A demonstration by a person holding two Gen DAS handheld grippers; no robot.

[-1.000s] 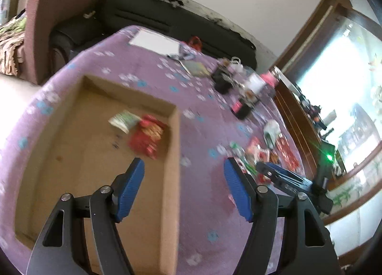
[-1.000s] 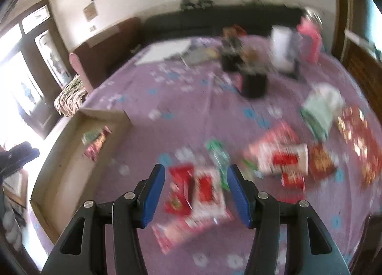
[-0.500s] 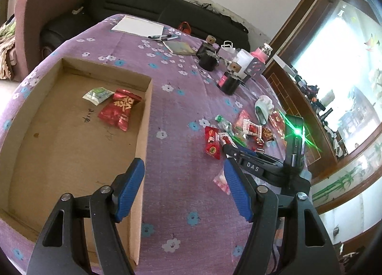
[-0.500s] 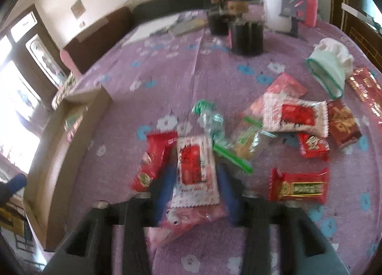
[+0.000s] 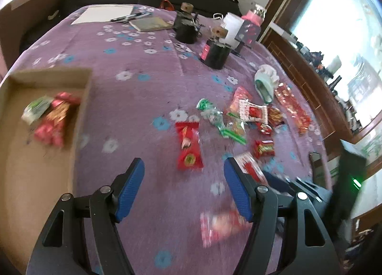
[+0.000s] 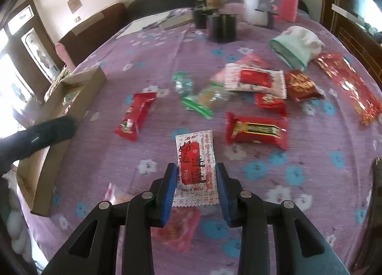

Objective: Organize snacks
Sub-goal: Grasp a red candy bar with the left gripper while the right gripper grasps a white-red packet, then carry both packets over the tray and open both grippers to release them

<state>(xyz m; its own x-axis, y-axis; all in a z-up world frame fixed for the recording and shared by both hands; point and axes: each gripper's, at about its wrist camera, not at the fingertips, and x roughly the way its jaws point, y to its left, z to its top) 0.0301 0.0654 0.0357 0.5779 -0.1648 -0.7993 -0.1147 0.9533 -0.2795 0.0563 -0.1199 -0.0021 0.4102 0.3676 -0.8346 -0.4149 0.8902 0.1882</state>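
Observation:
My right gripper is shut on a white and red snack packet, its blue pads pressing both long edges just above the purple flowered cloth. A pink packet lies under the jaws. My left gripper hangs open and empty over the cloth, with a red packet just ahead of its fingertips. More snacks lie scattered beyond. The cardboard box at the left holds a green-white packet and a red one.
Two black cups, a white container and a pink bottle stand at the back. A mint and white cloth cap lies beside the snacks. Paper and a notebook lie far back. The table drops off at the right.
My left gripper has swung from over the box to the right, toward the snack pile. My right gripper has come down and shut on the white and red packet.

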